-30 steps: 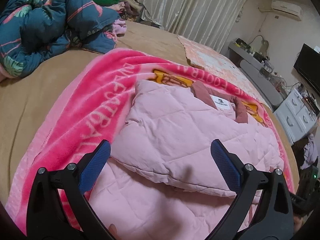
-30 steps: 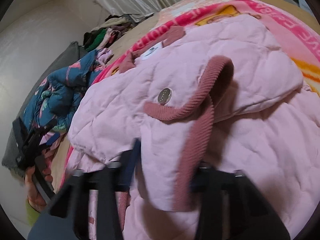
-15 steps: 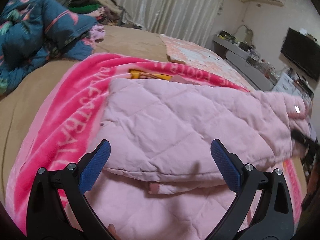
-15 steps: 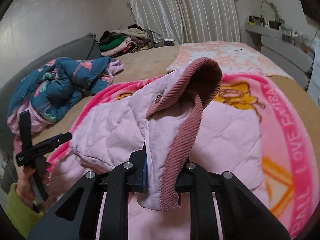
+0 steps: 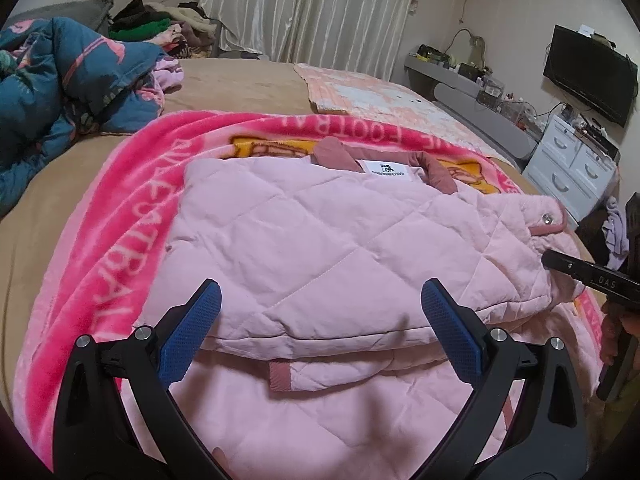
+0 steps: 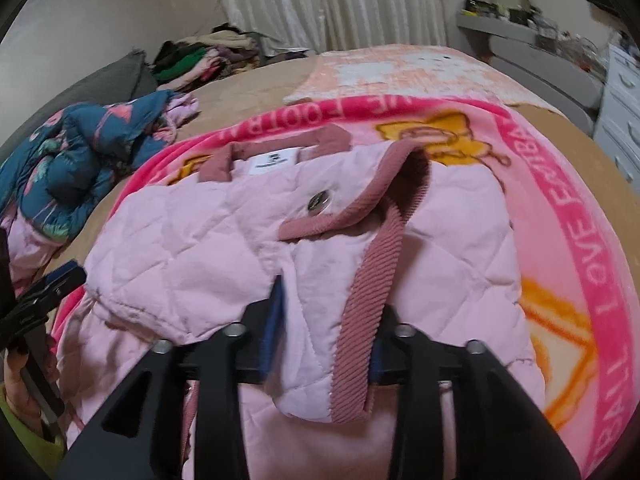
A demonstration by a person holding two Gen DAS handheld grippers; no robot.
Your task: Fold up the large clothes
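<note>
dim, warm indoor light, soft shadows under left gripper (image 5: 320, 332). strong fisheye bending, dark corners. right wrist view slightly motion-blurred; left view sharper, far background soft.

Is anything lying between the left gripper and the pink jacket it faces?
Nothing visible. The left gripper hangs open right over the quilted pink jacket, no other item between. The right gripper is opening, the jacket's cuff between its jaws.
</note>
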